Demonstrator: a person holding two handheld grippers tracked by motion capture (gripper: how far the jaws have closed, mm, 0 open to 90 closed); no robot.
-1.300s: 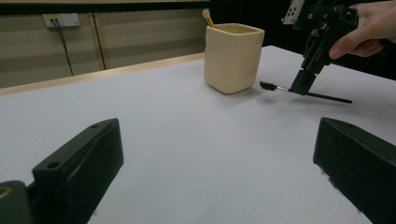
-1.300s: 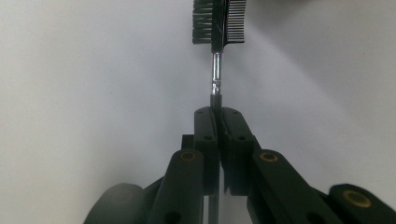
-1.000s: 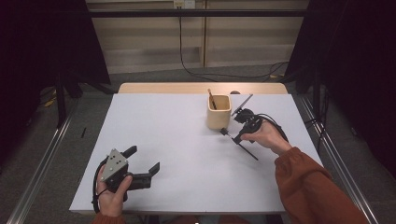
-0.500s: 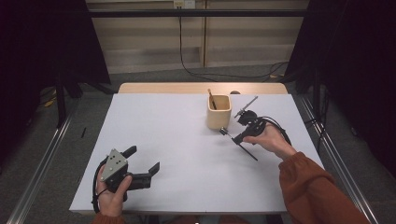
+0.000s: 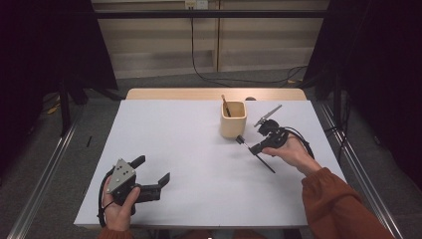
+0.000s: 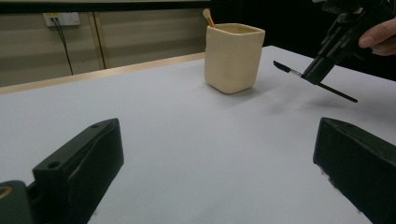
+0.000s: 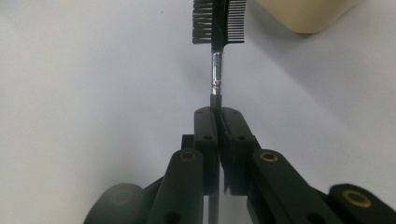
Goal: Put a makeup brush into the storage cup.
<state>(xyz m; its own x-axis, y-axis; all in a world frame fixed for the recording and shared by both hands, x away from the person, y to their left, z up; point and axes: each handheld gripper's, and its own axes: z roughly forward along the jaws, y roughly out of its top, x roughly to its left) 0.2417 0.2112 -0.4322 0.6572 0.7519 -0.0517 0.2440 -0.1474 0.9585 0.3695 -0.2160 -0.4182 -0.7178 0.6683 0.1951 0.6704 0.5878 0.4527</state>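
The right gripper was clamped on the thin handle of a small brush-comb tool — the jaws pressed flat together on the stem, with the bristle-and-comb head projecting forward beyond them. The grip sat part-way along the handle, so the rear of the stem trailed behind the jaws; this probably kept the head free to be aimed. In the high view the tool was held off the white table, just beside the cream holder, on the holder's right and slightly nearer the person. The head pointed toward the holder's lower wall rather than over its rim, so the tool appeared to be in transit, neither inserted nor set down.

The holder stood upright near the table's far edge and contained one wooden-handled stick leaning against its inner wall.

The left gripper rested well apart from the holder, toward the near left corner of the table. Its jaws stood wide apart with nothing between them — apparently parked clear of the working area.

Compared with the frame a second earlier, the right hand had drawn slightly toward the person, and the tool's head sat a little farther from the holder. The left gripper and the holder had not shifted.
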